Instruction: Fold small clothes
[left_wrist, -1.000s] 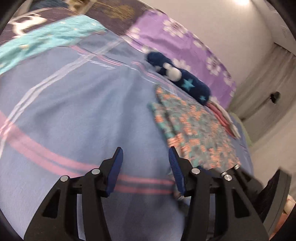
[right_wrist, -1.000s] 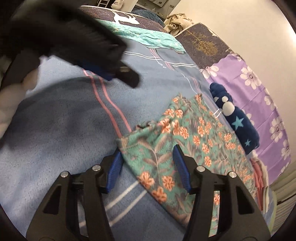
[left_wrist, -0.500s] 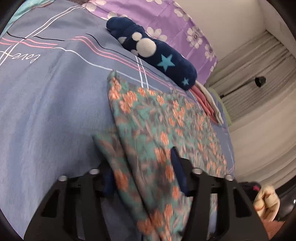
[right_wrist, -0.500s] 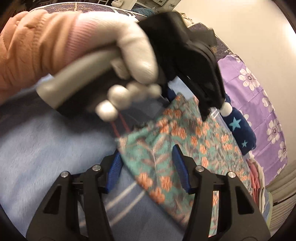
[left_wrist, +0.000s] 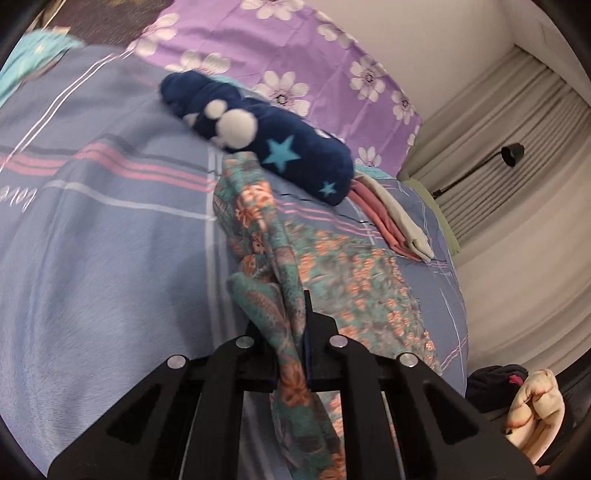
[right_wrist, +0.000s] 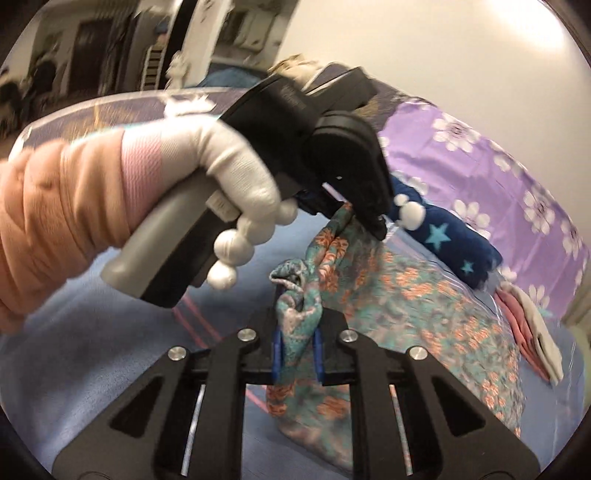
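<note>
While your left gripper closes on a bunched edge of the teal, orange-flowered cloth garment, your right gripper closes on another bunched corner of it; its far part lies on the blue striped bedspread.

One marking only: cursive lettering on the blue striped bedsheet, at the far left of the left gripper's view. It appears upside down and cut off at the edge; not legible. Nothing else carries readable text.
</note>
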